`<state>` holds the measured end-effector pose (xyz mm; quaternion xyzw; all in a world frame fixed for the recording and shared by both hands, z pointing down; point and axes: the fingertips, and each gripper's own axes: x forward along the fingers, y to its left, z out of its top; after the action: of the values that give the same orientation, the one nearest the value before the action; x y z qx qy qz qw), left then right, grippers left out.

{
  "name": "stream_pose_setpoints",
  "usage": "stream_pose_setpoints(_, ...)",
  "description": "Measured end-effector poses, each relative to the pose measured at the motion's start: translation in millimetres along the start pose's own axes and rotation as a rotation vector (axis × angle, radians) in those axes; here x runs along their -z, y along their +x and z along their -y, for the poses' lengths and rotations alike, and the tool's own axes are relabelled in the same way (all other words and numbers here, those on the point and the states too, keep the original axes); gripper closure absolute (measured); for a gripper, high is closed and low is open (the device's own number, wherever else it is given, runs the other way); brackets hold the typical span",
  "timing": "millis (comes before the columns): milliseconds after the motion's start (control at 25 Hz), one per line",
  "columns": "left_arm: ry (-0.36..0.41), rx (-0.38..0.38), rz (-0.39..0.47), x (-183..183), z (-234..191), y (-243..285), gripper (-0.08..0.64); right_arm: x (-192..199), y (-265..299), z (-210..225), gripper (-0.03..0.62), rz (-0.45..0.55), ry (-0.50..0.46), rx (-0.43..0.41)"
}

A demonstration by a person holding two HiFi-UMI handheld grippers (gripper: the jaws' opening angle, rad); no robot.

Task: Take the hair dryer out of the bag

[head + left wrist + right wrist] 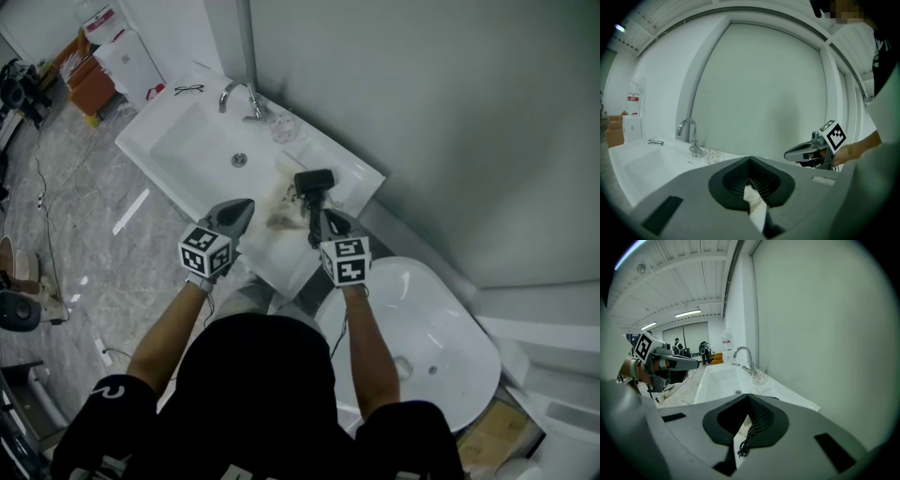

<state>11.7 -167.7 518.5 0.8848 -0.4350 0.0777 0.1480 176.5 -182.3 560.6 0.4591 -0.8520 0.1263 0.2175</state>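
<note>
A long white sink (178,141) stands by the grey wall (422,112); a silver tap (240,96) curves over it; a clear glass (282,127) sits just beside the tap; black glasses (187,90) lie at the far end of the sink top. A round white tub (459,356) is near the sink's other end; an orange box (91,89) stands on the shiny grey floor (84,225).
</note>
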Motion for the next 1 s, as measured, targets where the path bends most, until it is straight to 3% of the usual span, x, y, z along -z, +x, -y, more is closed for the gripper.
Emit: stream_pose_setpoints(1000, 0.006, 0.038, 0.009, 0.6, 10.6, -3.9, 0.561, 1.2, -6.2, -2.6, 0.597, 0.010, -0.010, -0.009)
